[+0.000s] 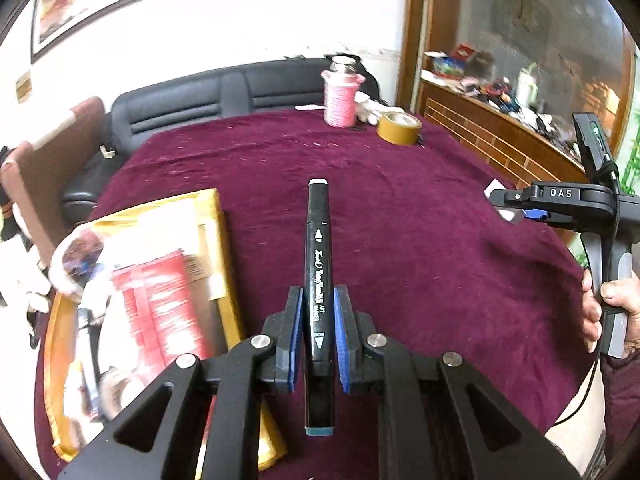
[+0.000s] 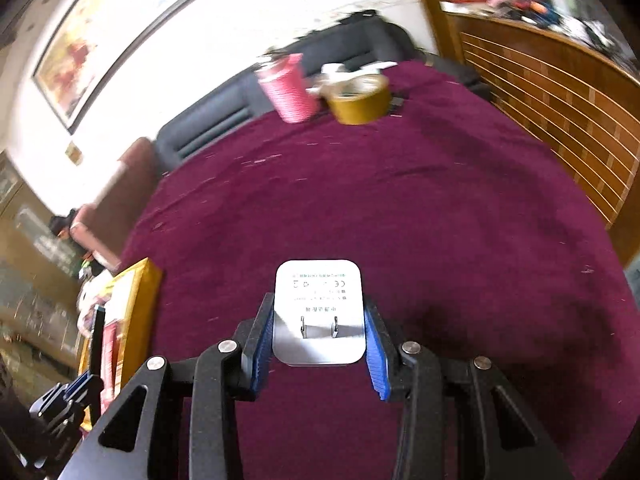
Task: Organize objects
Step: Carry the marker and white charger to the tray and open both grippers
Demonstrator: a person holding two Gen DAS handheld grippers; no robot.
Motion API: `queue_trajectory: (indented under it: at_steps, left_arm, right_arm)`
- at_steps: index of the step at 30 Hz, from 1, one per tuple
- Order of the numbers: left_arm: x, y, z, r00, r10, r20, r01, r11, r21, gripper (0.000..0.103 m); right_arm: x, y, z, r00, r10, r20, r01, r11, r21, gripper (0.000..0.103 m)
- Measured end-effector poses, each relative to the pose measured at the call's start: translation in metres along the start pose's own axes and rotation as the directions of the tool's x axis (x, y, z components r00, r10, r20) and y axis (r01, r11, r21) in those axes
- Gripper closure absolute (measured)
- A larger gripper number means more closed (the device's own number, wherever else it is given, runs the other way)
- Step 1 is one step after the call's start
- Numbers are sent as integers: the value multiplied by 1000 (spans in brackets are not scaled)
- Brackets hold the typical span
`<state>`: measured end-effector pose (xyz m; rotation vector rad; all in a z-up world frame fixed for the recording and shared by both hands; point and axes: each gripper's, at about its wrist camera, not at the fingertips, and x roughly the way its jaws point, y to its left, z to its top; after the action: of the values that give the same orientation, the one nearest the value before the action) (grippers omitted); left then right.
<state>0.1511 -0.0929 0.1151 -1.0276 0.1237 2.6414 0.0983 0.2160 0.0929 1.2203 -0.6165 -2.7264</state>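
left gripper (image 1: 318, 332) is clamped on a black marker (image 1: 318, 264), blue pads (image 1: 297, 336) pressing its lower half, grey-capped tip pointing away toward the far edge of the table, teal end back between the arms. marker is off the cloth, above the maroon tablecloth (image 1: 420, 240).

right gripper (image 2: 319, 340) is gripping a white charger plug (image 2: 319, 312) by its sides, blue pads (image 2: 378, 356) touching both flanks, two prongs facing up at the camera, printed label readable but tiny. it hangs above the cloth.

a yellow box (image 1: 208, 240) with red packets (image 1: 168, 312) and blurred stuff inside sits at the left edge of the table. at the far edge stand a pink spool (image 1: 340, 100) and, just beside it, a brown tape roll (image 1: 399, 128). a hand (image 1: 608, 312) holds the right gripper's handle at the right edge. dark sofa (image 1: 200, 100) sits behind the table.
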Motion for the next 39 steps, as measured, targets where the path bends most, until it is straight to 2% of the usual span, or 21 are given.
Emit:
queue_trajectory:
  at_steps: [4, 8, 14, 17, 22, 26, 31, 33, 36, 39]
  left_arm:
    - [-26, 32, -12, 998, 61, 32, -59, 997, -48, 89]
    - [-41, 74, -25, 990, 136, 33, -132, 985, -111, 89]
    - [-35, 130, -40, 975, 220, -16, -219, 961, -171, 89]
    - [-25, 155, -45, 967, 250, -49, -255, 948, -189, 89]
    - [-3, 192, -51, 962, 250, -112, -270, 934, -234, 89]
    - [11, 202, -53, 959, 246, -140, -275, 929, -249, 89]
    - [19, 210, -57, 965, 220, -141, -251, 929, -270, 88]
    - [21, 215, -58, 967, 214, -138, -245, 928, -282, 88]
    - [22, 221, -59, 978, 170, -120, -200, 928, -315, 88]
    - [18, 223, -58, 984, 156, -90, -177, 926, -333, 89]
  right_arm:
    - [0, 54, -8, 997, 73, -18, -74, 994, -75, 59]
    - [7, 111, -16, 984, 165, -69, -173, 975, -138, 59]
    - [35, 189, -32, 940, 280, -193, -316, 929, -193, 59]
    - [49, 220, -43, 920, 305, -246, -358, 909, -215, 59]
    - [74, 270, -67, 881, 330, -338, -421, 872, -248, 59]
    - [93, 303, -86, 852, 338, -400, -462, 845, -269, 59]
    - [119, 336, -108, 815, 327, -478, -499, 816, -293, 59]
    - [127, 347, -116, 808, 311, -500, -501, 809, -307, 59]
    - [135, 354, -123, 825, 274, -494, -475, 809, -345, 59]
    - [144, 355, -127, 816, 267, -512, -475, 815, -332, 58]
